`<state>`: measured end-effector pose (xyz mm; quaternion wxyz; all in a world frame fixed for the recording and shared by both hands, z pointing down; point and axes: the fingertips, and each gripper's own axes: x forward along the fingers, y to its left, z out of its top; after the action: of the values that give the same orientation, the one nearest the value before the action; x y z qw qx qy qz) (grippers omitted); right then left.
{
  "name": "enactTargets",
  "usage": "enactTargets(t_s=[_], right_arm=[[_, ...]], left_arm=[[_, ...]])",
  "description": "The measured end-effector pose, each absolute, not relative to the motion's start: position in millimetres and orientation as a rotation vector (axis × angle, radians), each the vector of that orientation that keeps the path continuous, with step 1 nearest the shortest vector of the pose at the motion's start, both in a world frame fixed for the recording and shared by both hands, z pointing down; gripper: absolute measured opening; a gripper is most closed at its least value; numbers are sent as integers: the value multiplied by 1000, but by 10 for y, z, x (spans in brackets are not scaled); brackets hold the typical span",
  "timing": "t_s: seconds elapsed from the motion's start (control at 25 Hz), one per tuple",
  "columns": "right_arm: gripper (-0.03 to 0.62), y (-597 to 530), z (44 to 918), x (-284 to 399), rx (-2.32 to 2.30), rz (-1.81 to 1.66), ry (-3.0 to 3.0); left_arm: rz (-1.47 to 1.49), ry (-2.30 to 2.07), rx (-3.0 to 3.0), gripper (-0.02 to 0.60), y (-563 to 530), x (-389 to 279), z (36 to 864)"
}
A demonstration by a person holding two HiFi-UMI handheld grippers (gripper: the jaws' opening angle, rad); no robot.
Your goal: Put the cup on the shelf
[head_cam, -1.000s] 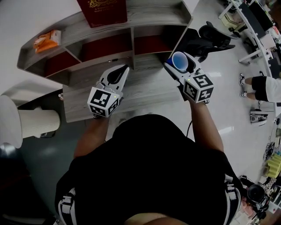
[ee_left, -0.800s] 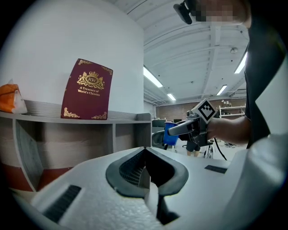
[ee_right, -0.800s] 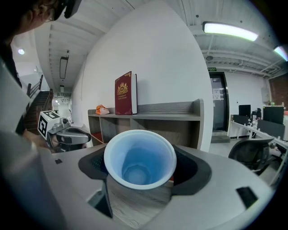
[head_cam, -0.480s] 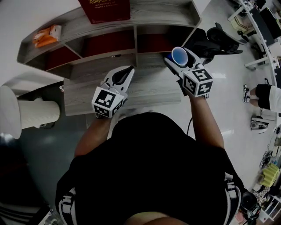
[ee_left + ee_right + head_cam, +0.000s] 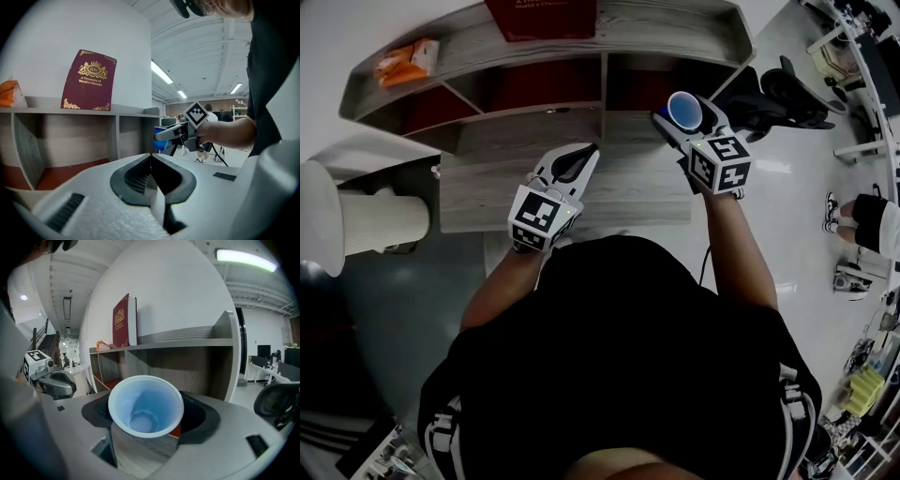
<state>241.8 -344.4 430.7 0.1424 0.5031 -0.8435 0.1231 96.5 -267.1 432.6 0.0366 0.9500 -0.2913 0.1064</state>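
The right gripper [image 5: 677,120] clasped the upright pale-blue plastic cup [image 5: 682,110] just before the grey wood-grain shelf [image 5: 675,21], while the left gripper [image 5: 582,156] stayed clenched empty; the cup's rim could clip the shelf's top board and tip.

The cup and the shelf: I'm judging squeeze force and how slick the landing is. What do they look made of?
The cup looks like thin plastic, light blue and smooth, with a fine rolled rim; coated paper can't be ruled out. The shelf looks like laminated board, matt grey with streaky wood grain; solid wood is possible but less likely.
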Motion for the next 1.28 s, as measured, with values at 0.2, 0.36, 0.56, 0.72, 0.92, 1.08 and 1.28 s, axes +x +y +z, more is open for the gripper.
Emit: enactTargets(t_s=[0.2,0.36,0.56,0.72,0.92,1.08,1.28], right_arm=[[382,-3676,4503,2436,1456,325,-2384],[382,-3832,4680,2454,1464,327,-2346],[382,-4000,4863,2437,1453,369,-2338],[380,-4126,5012,2432,1456,360,-2307],[382,-4266,5160,2421,1452,325,-2276],[382,-4378,5295,2447,1455,346,-2255],[381,-4501,5455,2436,1441,383,-2241]], left_arm=[[332,-899,2884,18,-2751,962,4395],[348,-908,2882,18,-2770,962,4412],[362,-928,2871,18,-2798,958,4412],[359,-942,2869,18,-2836,929,4396],[377,-964,2845,18,-2835,835,4467],[395,-987,2822,18,-2855,753,4506],[401,-1018,2802,18,-2869,698,4523]])
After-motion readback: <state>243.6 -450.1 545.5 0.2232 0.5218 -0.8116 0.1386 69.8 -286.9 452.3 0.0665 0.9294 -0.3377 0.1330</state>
